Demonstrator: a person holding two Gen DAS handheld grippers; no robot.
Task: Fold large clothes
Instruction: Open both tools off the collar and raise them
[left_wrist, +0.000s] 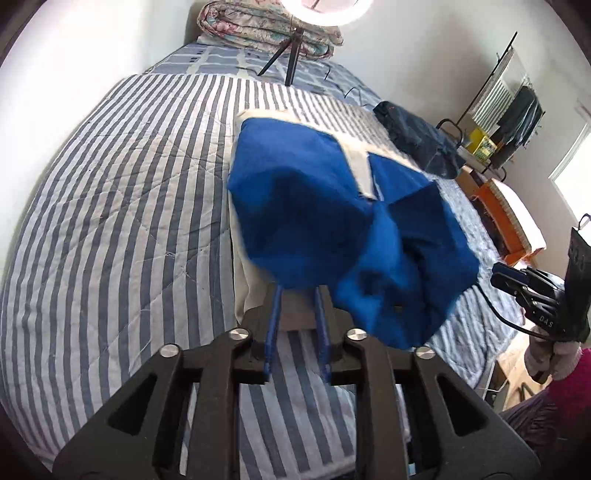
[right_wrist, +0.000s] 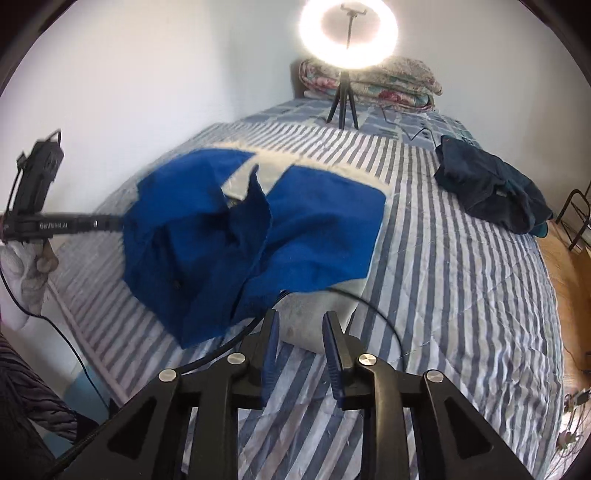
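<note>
The right gripper (right_wrist: 301, 325) hangs with jaws apart, empty, just short of the blue garment (right_wrist: 251, 236) — bunched and partly lifted off the striped bedspread (right_wrist: 461, 295) — while the left gripper (right_wrist: 110, 223) meets its left edge.

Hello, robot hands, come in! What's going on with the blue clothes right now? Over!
Left gripper gripping bright blue cloth garment, lifted, bunched. Right gripper open, holding nothing. Dark navy garment heap lies apart, not blocking.

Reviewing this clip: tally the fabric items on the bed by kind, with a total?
Bright blue cloth garment, being folded: 1
Dark navy crumpled garment: 1
White cloth sheet under the blue one: 1
Folded floral quilt at the far end of the bed: 1
Total: 4
</note>
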